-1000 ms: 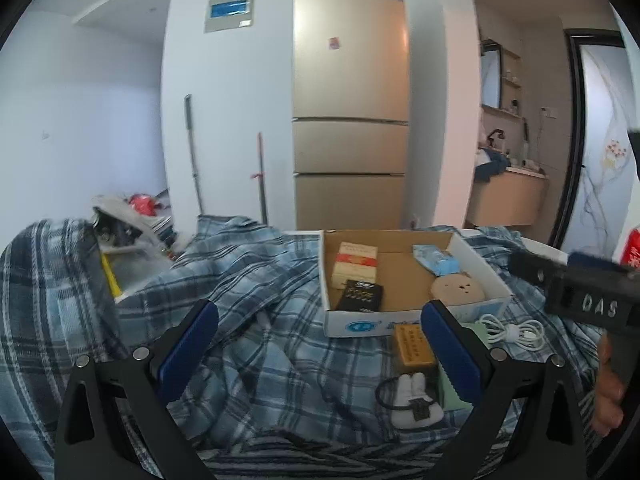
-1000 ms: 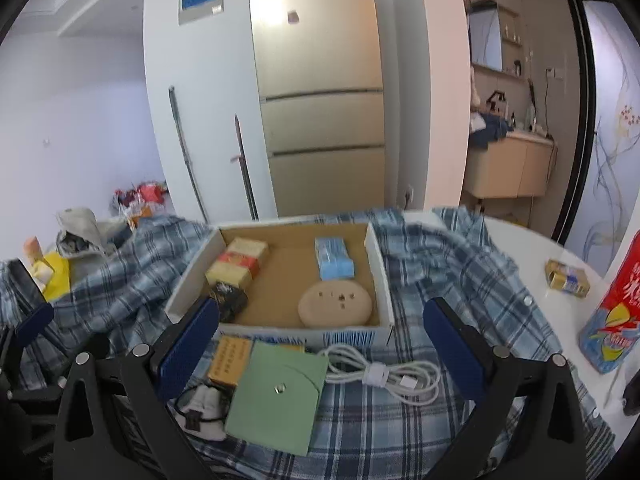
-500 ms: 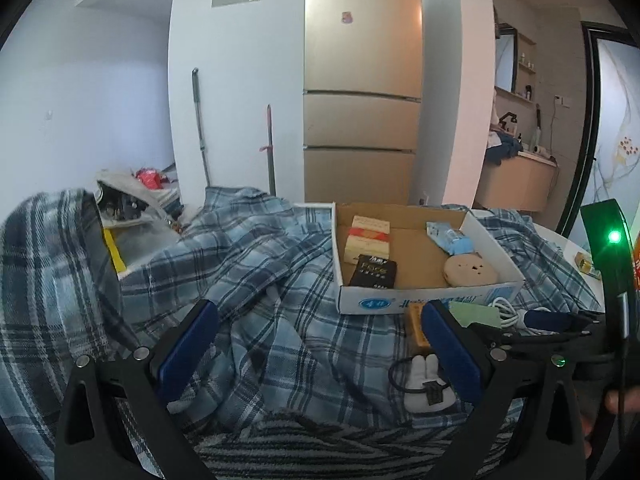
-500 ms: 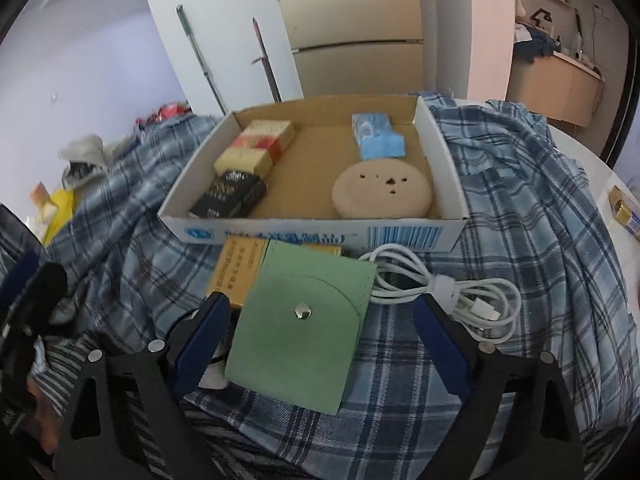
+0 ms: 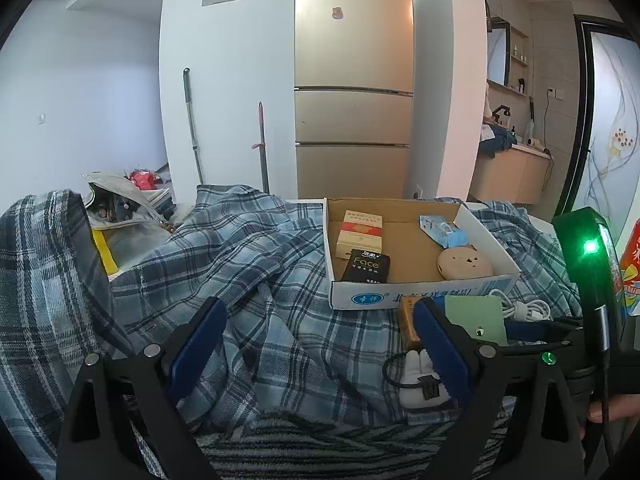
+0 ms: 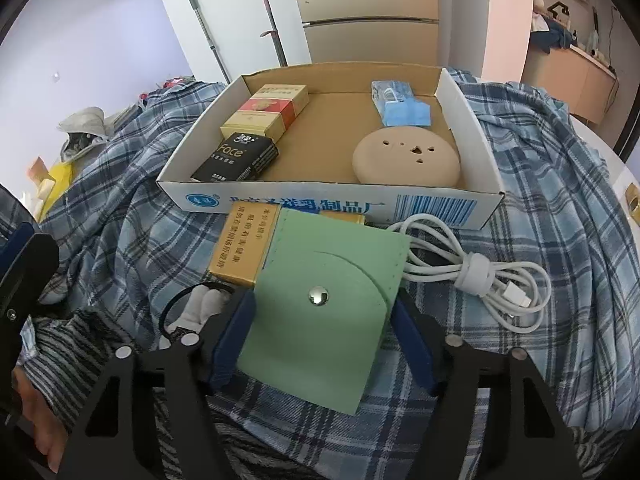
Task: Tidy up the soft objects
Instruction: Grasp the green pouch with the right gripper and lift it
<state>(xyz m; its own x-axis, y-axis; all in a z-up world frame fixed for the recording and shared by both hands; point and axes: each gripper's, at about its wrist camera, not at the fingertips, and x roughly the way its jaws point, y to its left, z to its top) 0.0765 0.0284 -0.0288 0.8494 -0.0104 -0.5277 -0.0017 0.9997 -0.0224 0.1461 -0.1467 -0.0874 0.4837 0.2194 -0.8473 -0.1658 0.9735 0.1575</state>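
Observation:
A green snap pouch [image 6: 312, 356] lies on the plaid cloth [image 6: 540, 208] just in front of a shallow cardboard box [image 6: 328, 202]. My right gripper [image 6: 324, 300] points down over the pouch. Its jaws are closing, with one blue pad by each side of the pouch; I see no squeeze on it. Beside the pouch lie a white plush keyring [image 6: 196, 308], an orange pack [image 6: 244, 244] and a coiled white cable [image 6: 480, 276]. My left gripper [image 5: 316, 320] hovers over bare plaid cloth [image 5: 240, 272], wide apart and closing slightly, nothing between its fingers.
In the box are a round tan pad [image 6: 406, 156], a blue packet [image 6: 400, 104], a cream and red pack [image 6: 268, 112] and a black pack [image 6: 236, 158]. Striped cloth [image 5: 320, 440] lies nearest me. A red can [image 5: 630, 264] stands at the right.
My right gripper has dropped and tilted down onto the green pouch, and its jaws have narrowed around it. The left gripper stays in place, its jaws slightly narrower.

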